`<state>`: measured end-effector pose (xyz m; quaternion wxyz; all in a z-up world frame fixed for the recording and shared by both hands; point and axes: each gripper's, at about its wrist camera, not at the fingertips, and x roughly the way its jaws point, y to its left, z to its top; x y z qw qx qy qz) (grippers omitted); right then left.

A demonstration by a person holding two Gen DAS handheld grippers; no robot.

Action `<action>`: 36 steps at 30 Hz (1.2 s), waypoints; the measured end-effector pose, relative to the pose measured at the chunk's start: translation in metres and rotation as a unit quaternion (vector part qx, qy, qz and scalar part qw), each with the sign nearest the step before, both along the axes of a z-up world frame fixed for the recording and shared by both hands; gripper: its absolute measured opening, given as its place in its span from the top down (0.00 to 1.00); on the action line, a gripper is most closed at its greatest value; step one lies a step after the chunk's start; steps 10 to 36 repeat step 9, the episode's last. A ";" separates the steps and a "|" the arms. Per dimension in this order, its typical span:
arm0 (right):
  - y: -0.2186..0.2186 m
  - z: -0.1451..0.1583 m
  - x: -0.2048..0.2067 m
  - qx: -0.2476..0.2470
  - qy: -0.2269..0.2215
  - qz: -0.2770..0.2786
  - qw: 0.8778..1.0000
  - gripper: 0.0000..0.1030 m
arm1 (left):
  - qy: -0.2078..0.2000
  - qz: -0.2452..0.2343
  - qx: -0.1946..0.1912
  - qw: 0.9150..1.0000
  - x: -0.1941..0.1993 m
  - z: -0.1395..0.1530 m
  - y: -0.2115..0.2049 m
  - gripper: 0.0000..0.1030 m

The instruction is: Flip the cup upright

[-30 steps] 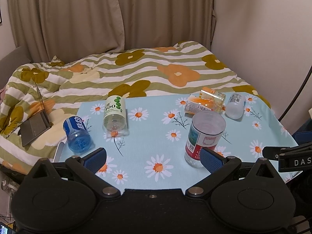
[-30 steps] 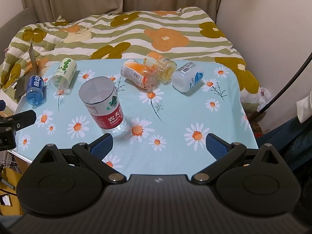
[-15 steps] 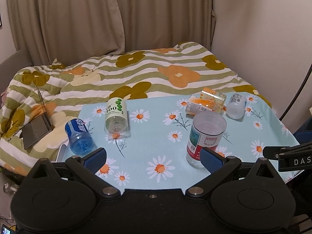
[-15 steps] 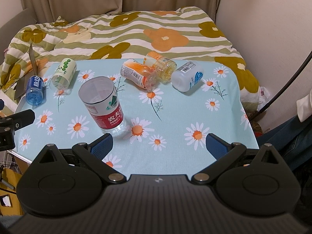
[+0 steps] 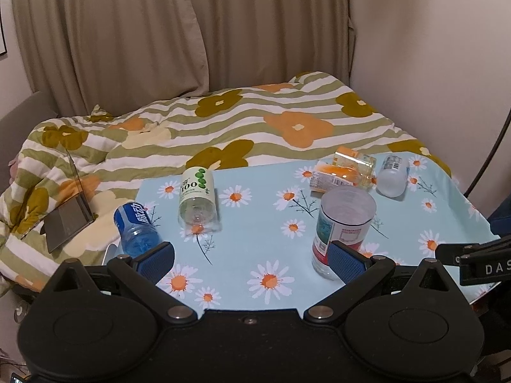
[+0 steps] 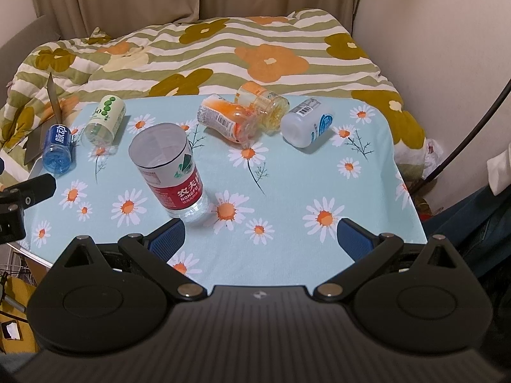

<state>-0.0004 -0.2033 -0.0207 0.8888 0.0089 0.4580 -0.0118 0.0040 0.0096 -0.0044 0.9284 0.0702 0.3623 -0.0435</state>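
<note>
Several cut-bottle cups sit on a daisy tablecloth [image 6: 287, 191]. A red-labelled cup [image 6: 171, 172] stands upright, open end up; it also shows in the left wrist view [image 5: 343, 223]. On their sides lie a blue cup [image 6: 57, 150], a green-dotted white cup [image 6: 105, 121], an orange cup [image 6: 223, 119], a yellow clear cup [image 6: 263, 102] and a white cup [image 6: 306, 123]. My left gripper [image 5: 250, 260] is open and empty above the table's near edge. My right gripper [image 6: 260, 239] is open and empty, right of the red-labelled cup.
A bed with a striped flower quilt [image 5: 255, 121] lies behind the table. A dark tablet-like stand [image 5: 68, 220] rests on the quilt at left. A wall and a dark cable [image 6: 463, 140] are at right. Curtains hang behind.
The left wrist view has tilted upward slightly, so the table sits lower in frame. The right gripper and the cups have not moved.
</note>
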 end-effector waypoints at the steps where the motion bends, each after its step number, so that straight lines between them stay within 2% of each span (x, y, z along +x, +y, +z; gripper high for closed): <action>1: 0.000 0.000 0.000 0.000 0.000 0.000 1.000 0.00 | 0.001 0.000 -0.001 1.000 0.000 0.000 0.001 0.00; 36: 0.002 -0.001 0.000 0.003 -0.003 0.006 1.000 0.00 | 0.001 0.009 -0.008 1.000 0.002 -0.001 0.004 0.00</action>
